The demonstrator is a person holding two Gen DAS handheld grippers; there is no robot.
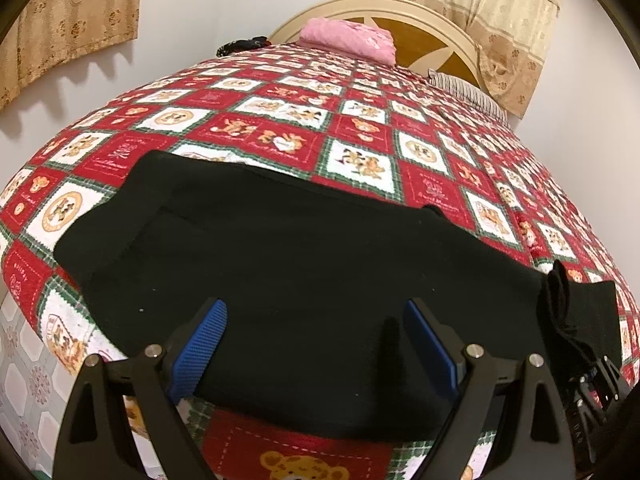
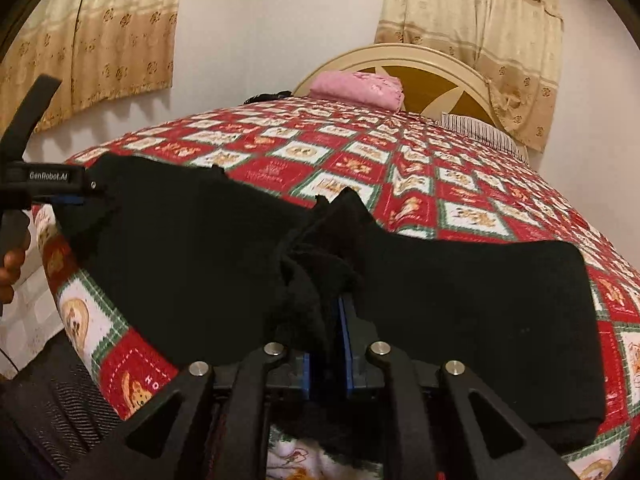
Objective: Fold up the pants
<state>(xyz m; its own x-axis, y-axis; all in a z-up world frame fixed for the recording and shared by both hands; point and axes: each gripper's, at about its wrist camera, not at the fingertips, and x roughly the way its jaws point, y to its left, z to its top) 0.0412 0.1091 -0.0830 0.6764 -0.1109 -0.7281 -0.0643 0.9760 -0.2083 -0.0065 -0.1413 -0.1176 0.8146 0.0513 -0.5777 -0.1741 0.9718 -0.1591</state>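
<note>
Black pants (image 1: 280, 280) lie spread across the near edge of a bed with a red, white and green bear-print quilt (image 1: 360, 140). My left gripper (image 1: 314, 344) is open, its blue pads (image 1: 200, 344) apart just over the pants' near part. My right gripper (image 2: 332, 320) is shut on a bunched fold of the pants (image 2: 312, 264), lifting it a little. The pants spread to both sides of it (image 2: 480, 300). The right gripper also shows at the lower right of the left wrist view (image 1: 596, 384), the left one at the far left of the right wrist view (image 2: 52, 184).
A folded pink cloth (image 1: 348, 38) and a striped pillow (image 1: 468, 88) lie by the round wooden headboard (image 1: 424, 28). A dark item (image 1: 240, 45) sits at the bed's far left. Curtains (image 2: 472, 32) hang on the white wall. Tiled floor (image 1: 24, 380) lies left of the bed.
</note>
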